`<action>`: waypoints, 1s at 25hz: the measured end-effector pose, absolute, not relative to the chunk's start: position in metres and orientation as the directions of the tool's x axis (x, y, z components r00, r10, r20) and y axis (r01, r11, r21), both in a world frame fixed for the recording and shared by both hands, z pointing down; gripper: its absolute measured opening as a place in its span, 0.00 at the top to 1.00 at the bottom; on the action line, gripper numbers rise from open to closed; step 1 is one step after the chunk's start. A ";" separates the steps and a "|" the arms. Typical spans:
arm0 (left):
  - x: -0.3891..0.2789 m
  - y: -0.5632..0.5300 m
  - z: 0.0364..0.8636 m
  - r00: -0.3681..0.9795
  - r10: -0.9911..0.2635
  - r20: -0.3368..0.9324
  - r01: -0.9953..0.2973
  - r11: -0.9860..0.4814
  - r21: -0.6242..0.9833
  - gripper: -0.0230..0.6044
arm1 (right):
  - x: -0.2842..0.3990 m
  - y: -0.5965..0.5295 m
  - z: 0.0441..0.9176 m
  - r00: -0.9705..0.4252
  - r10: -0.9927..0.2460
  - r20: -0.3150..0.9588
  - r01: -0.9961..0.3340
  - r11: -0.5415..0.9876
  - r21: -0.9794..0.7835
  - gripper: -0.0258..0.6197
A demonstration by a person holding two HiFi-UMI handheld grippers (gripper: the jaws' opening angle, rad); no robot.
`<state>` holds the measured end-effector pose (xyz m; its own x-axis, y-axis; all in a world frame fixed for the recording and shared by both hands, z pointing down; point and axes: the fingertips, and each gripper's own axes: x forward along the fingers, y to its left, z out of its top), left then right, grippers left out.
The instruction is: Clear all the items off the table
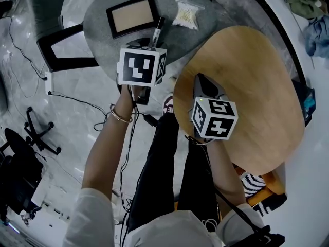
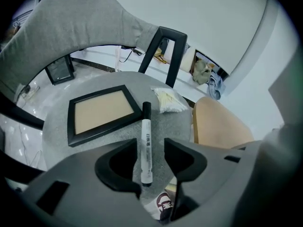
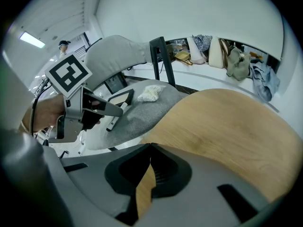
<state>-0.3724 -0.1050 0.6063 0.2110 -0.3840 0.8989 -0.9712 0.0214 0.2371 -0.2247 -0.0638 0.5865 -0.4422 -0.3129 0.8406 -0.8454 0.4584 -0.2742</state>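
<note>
Because each gripper's patterned cube sat over its jaws in the head view, the fingertips could only be read from the gripper views, and the same cube cut off the near end of the marker pen (image 2: 146,126) there. What filled the clear packet (image 2: 168,100) was hard to make out beyond pale, thin sticks.

The left gripper (image 2: 150,148) stood with its jaws apart, the pen lying lengthwise in the gap between them with a sliver of tabletop showing on either side, so neither pad pressed on it. The pen rested on the grey table (image 2: 184,126), its black cap pointing away towards the packet. The right gripper (image 3: 150,146) had its jaws brought together at the tips with nothing between them, above the wooden table (image 3: 227,126).

The pen was a slim white cylinder with dark print. The grey table was round, with a speckled, matt top; beside the pen lay a black rectangular picture frame (image 2: 102,112) with a plain tan inset. The wooden table was a smooth oval with visible grain.
</note>
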 end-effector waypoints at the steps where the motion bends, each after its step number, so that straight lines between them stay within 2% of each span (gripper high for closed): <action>1: -0.372 -0.104 0.605 0.211 -0.388 0.897 -0.972 0.018 0.236 0.67 | -0.224 -0.062 0.587 -0.442 -0.311 0.841 -0.845 0.459 -0.274 0.92; 17: -0.369 -0.090 0.580 0.177 -0.433 0.884 -0.977 0.033 0.212 0.67 | -0.214 -0.051 0.575 -0.447 -0.330 0.831 -0.847 0.454 -0.275 0.92; 25: -0.360 -0.064 0.544 0.184 -0.479 0.858 -0.941 0.166 0.294 0.67 | -0.193 -0.052 0.549 -0.438 -0.372 0.818 -0.864 0.427 -0.268 0.92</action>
